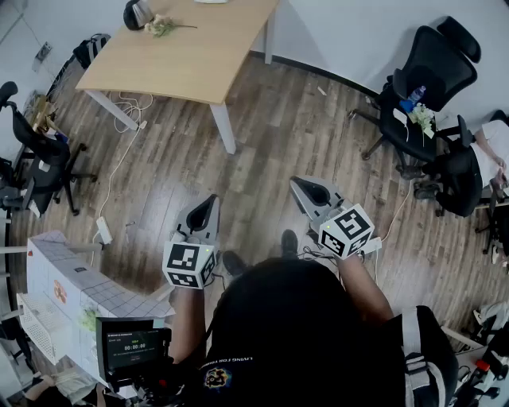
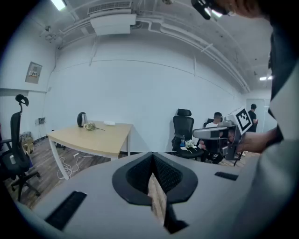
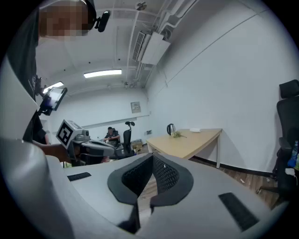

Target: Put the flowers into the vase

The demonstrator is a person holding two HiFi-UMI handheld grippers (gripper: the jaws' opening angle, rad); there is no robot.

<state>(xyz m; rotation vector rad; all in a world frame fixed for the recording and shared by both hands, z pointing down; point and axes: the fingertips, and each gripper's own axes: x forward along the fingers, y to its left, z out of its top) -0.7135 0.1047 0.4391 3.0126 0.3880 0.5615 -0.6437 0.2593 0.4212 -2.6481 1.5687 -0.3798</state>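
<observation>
Left gripper [image 1: 205,208] and right gripper [image 1: 308,191] — jaws pressed together, nothing held; flowers [image 1: 163,26] lie on the table [image 1: 199,60] at eleven o'clock, beside a dark kettle [image 1: 137,13].

The wooden table [image 1: 191,56] carries flowers [image 1: 163,26] beside a dark jug [image 1: 137,13], perhaps a kettle

flowers [image 1: 161,26] lie on the table [image 1: 199,60] just beside the kettle [image 1: 137,13].
</observation>
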